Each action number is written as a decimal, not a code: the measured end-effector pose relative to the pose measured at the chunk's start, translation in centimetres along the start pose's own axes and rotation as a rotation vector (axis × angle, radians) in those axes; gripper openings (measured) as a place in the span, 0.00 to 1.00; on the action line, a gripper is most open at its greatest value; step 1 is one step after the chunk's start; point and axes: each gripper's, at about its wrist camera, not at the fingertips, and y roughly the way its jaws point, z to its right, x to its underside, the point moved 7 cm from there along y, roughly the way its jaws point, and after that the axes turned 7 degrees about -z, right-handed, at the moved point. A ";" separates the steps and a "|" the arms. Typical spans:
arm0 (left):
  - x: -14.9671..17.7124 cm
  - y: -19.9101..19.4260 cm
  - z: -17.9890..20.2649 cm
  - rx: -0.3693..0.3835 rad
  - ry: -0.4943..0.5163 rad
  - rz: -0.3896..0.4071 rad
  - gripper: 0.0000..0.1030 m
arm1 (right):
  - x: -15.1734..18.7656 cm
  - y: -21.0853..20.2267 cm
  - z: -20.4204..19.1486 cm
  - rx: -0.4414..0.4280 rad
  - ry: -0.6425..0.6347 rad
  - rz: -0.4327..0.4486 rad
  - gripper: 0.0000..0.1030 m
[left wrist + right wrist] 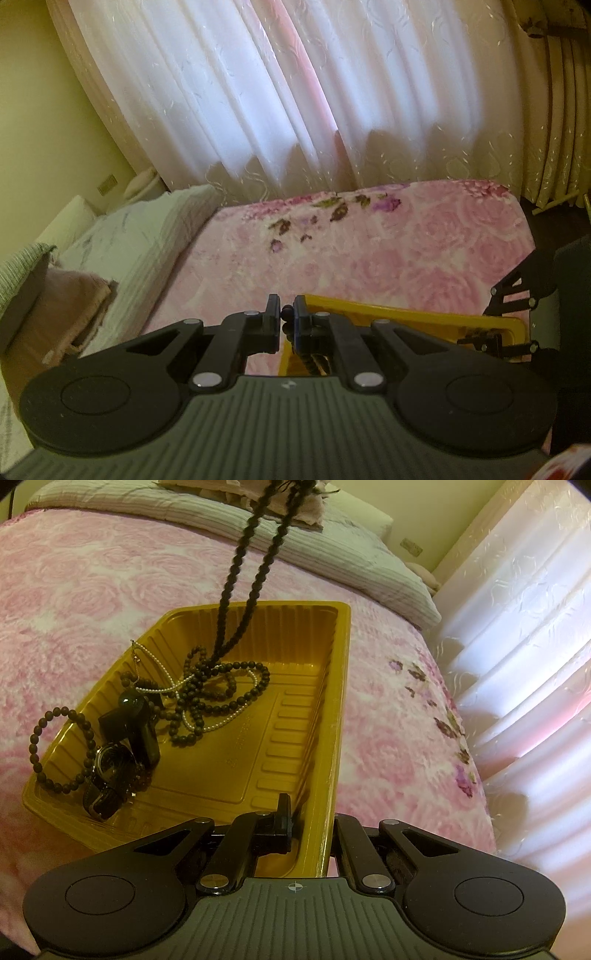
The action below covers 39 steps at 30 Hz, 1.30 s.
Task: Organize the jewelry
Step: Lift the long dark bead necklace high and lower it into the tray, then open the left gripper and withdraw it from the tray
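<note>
A yellow plastic tray (295, 686) lies on the pink flowered bed. My left gripper (286, 319) is shut on a long dark bead necklace (240, 572) and holds it up above the tray, its lower end still coiled in the tray (218, 686). A white pearl necklace (162, 672), a dark bead bracelet (40, 734) draped over the tray's left rim, and black watches (125, 731) lie in the tray. My right gripper (312, 821) is shut on the tray's near right wall (325, 812). The tray also shows in the left wrist view (406, 314).
The pink floral blanket (369, 251) covers the bed. A striped grey-green quilt (129, 251) and pillows (66, 295) lie at the head. White curtains (295, 92) hang behind the bed. The right gripper (517, 317) shows at the left wrist view's right edge.
</note>
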 end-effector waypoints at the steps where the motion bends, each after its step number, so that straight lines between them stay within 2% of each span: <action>1: 0.2 0.2 0.1 0.003 -0.001 -0.005 0.06 | 0.0 0.0 0.0 -0.001 0.001 0.000 0.05; 30: 3.8 5.3 2.8 0.108 -0.028 -0.148 0.09 | 0.5 0.7 0.8 -0.049 0.042 0.001 0.05; 34: 3.6 4.7 2.4 0.115 -0.048 -0.129 0.11 | 0.5 0.8 0.8 -0.053 0.045 0.002 0.05; 39: 4.2 3.0 0.9 0.090 -0.097 -0.092 0.20 | 0.6 0.9 0.9 -0.060 0.051 0.002 0.05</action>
